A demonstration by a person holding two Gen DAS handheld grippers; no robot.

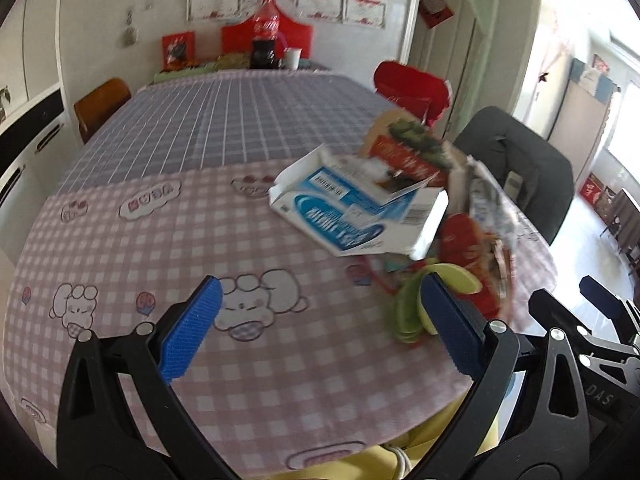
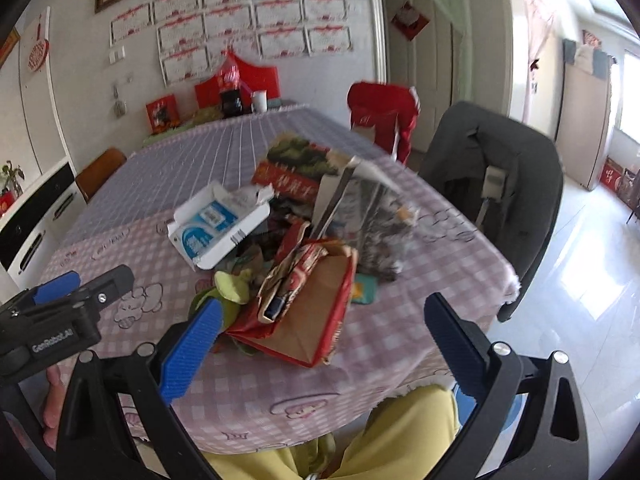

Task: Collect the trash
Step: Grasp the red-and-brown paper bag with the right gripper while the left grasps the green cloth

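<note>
I am at a dining table under a pink-and-white checked cloth with cartoon animals (image 2: 400, 332), its far half in blue-grey check, and rows of framed certificates (image 2: 240, 24) on the wall behind.

Going from left to right: my left gripper (image 1: 318, 330) hangs over the near edge of the tabletop with its 2 blue pads spread wide and nothing between them. Its right pad sits in front of the crumpled green wrapper (image 1: 444, 280) at the left end of the pile, though I cannot tell if it touches. Just beyond lies the flattened white-and-blue cardboard box (image 2: 212, 232), open and tilted on the heap. Next comes the torn red-and-brown paper bag (image 2: 316, 300), nearest the near edge. Behind it a red packet with a green picture (image 2: 296, 164) leans up, and at the right end sits the crinkled grey-and-white printed plastic wrapper (image 2: 380, 220), close to the right edge of the tabletop. A small teal card (image 2: 362, 288) lies flat on the cloth by the bag.

My right gripper (image 2: 324, 356) is also wide open and empty, framing the bag from the near edge.

As I judge it, the trash sits in 1 pile toward the near right corner of the tabletop, but nothing is in either gripper and I see no bin, so carrying it off is all still to do.
</note>
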